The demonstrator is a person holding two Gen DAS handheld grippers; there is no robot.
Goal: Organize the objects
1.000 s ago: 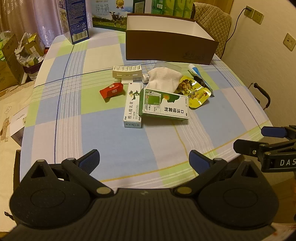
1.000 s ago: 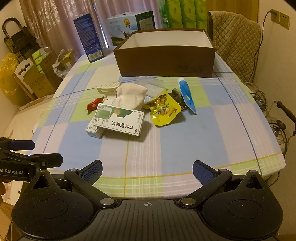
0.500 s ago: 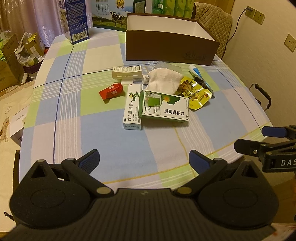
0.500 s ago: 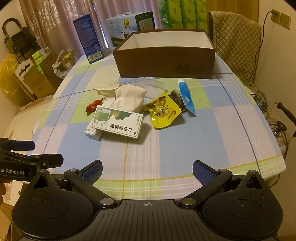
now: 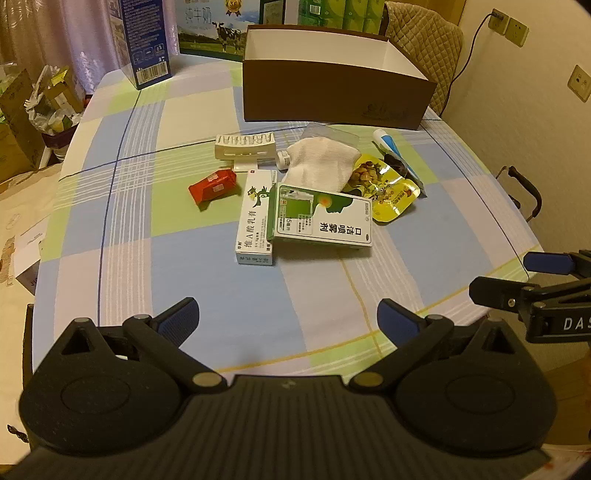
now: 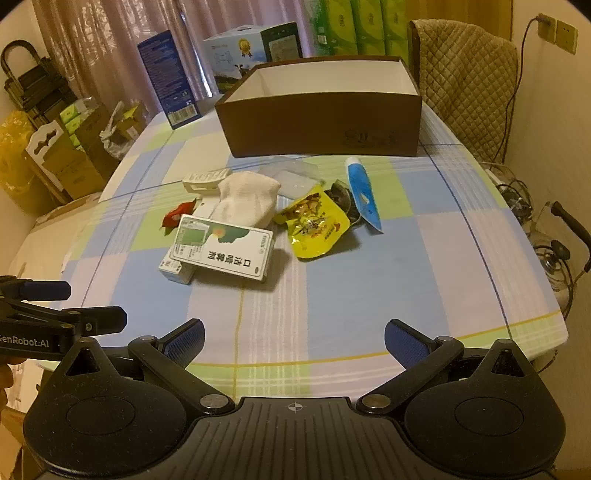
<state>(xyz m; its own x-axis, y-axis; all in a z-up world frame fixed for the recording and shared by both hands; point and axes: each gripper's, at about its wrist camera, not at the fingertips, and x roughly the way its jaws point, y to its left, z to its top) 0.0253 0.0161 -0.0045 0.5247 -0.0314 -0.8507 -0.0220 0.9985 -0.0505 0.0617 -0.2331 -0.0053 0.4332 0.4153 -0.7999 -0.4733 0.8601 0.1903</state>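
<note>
A pile of small items lies mid-table: a green-and-white medicine box (image 5: 323, 219) (image 6: 225, 247) resting on a narrow white box (image 5: 256, 218), a red packet (image 5: 212, 185), a white cloth (image 5: 319, 166) (image 6: 249, 197), a yellow snack pouch (image 5: 388, 194) (image 6: 316, 223), a blue tube (image 6: 362, 192) and a white ribbed holder (image 5: 245, 146). Behind them stands an open brown box (image 5: 332, 96) (image 6: 321, 125). My left gripper (image 5: 288, 317) and my right gripper (image 6: 293, 338) both hover open over the near table edge, nothing between their fingers.
A checked cloth covers the table (image 5: 221, 288). A blue carton (image 5: 146, 40) and a milk carton case (image 5: 218, 26) stand at the far edge. A padded chair (image 6: 465, 88) is behind the brown box. Cardboard boxes and bags (image 6: 62, 155) crowd the floor at left.
Both grippers have crept slightly forward toward the pile; the items look a little closer. Nothing on the table has moved and both stay open.
</note>
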